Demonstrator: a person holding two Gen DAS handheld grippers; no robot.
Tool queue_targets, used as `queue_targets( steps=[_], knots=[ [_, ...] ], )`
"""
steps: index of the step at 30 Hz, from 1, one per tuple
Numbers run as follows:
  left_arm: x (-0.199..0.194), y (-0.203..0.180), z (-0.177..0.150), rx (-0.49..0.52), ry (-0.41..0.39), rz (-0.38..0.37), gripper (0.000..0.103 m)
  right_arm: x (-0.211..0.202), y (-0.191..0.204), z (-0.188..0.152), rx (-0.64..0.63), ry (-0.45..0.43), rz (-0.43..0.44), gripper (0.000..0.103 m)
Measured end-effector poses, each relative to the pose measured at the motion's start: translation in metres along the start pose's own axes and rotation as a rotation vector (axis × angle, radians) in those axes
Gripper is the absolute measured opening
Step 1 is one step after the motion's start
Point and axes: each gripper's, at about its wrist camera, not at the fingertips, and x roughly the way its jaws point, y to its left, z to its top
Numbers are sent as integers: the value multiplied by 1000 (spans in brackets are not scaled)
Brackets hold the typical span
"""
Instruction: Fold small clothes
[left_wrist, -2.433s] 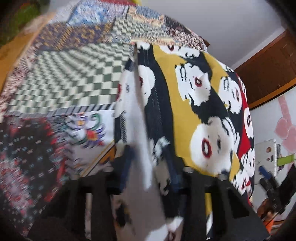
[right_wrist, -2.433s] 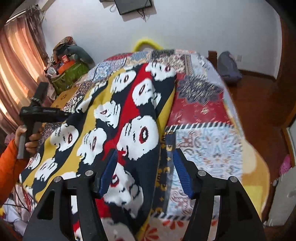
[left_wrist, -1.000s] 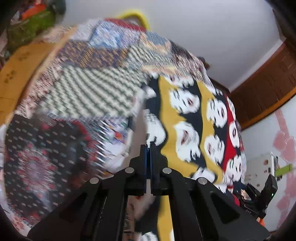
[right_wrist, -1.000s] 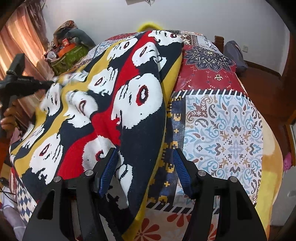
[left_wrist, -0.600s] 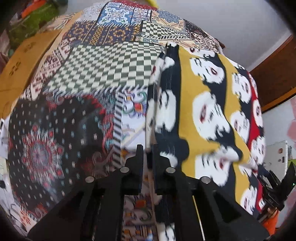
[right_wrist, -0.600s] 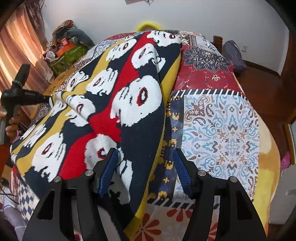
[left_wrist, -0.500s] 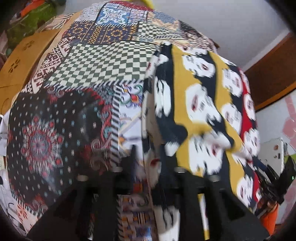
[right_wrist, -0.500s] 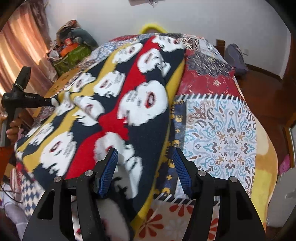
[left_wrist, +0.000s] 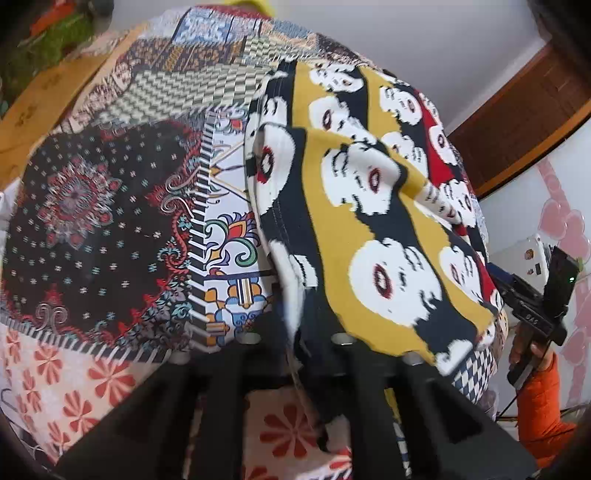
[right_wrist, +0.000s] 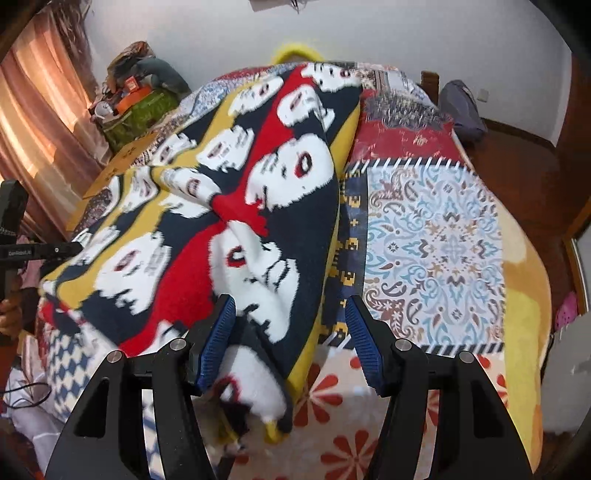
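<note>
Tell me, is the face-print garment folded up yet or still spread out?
Mostly spread. The face-print garment covers much of the patchwork blanket; only its near edge is lifted and rumpled, not a neat fold.

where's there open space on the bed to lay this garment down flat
Bare quilt lies right of the face-print garment, out to the orange blanket edge. In the left wrist view, the dark medallion patch left of it is free too. The middle is covered.

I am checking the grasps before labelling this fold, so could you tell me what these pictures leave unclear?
- Left wrist view: the left gripper fingers' tips are draped by the face-print garment; the pinch itself is hidden.
- Right wrist view: the garment's near corner is blurred, so contact with the right gripper fingers is unclear.
- Both views: the garment's underside and overall shape are hidden.
</note>
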Motion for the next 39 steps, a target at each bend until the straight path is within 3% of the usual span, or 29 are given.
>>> queue_targets(
  steps=[4, 8, 10, 13, 15, 20, 24, 26, 28, 30, 35, 39],
  knots=[
    [-30, -8, 1, 2, -76, -5, 6, -23, 16, 1, -45, -40, 41, 58],
    [-52, -12, -1, 22, -127, 11, 6, -24, 32, -4, -89, -23, 61, 58],
    [-46, -8, -4, 26, -98, 51, 6, -20, 36, -8, -102, -10, 62, 58],
    [-21, 7, -13, 1, 9, 80, 6, -8, 37, -14, -106, 11, 67, 58],
    [-11, 14, -21, -18, 45, 71, 8, -2, 35, -15, -96, 22, 79, 58],
    [-24, 18, -24, -29, 8, 110, 9, -5, 37, -16, -95, 37, 127, 21],
    [-39, 23, -29, -32, -15, 166, 15, -17, 43, -22, -111, 30, 135, 16],
    [-44, 18, -31, -15, -42, 209, 29, -21, 45, -26, -120, 15, 109, 17],
    [-50, 15, -35, 2, -80, 232, 55, -26, 48, -27, -122, -3, 91, 21],
    [-59, 9, -40, 25, -116, 230, 62, -35, 49, -27, -127, -24, 68, 22],
    [-72, -6, -50, 63, -156, 223, 76, -57, 46, -27, -112, -77, 53, 58],
    [-71, -23, -56, 97, -155, 176, 82, -53, 40, -29, -86, -61, 44, 61]
  ],
)
